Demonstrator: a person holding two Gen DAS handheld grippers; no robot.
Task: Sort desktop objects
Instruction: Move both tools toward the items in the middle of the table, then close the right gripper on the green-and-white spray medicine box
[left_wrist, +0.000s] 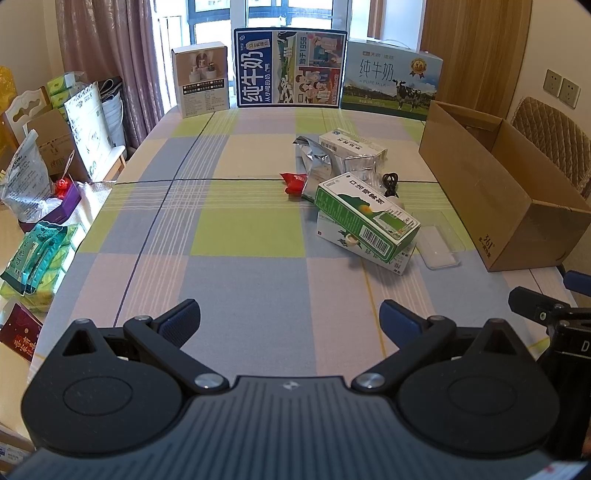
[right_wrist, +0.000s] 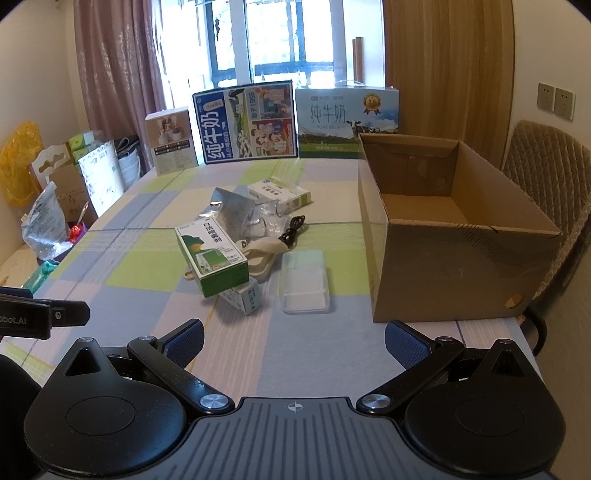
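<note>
Right wrist: both hand-held grippers (right_wrist: 294, 341) (left_wrist: 290, 321) spread, empty; green box (right_wrist: 212, 254) well ahead.

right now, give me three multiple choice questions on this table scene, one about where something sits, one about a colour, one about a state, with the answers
1. Where does the clear plastic tray lie?
A. inside the cardboard box
B. on the tablecloth between the green and white carton and the cardboard box
C. on top of the milk cases

2. What colour is the small crumpled wrapper beside the silver foil bag?
A. red
B. blue
C. yellow

3. What state is the cardboard box in?
A. taped shut
B. flattened
C. open at the top, nothing seen inside

Answers:
1. B, the right wrist view shows the tray flat on the cloth, with the green and white carton on one side and the box wall on the other.
2. A, it shows bright red in the left wrist view.
3. C, the right wrist view looks in onto bare cardboard floor.
</note>
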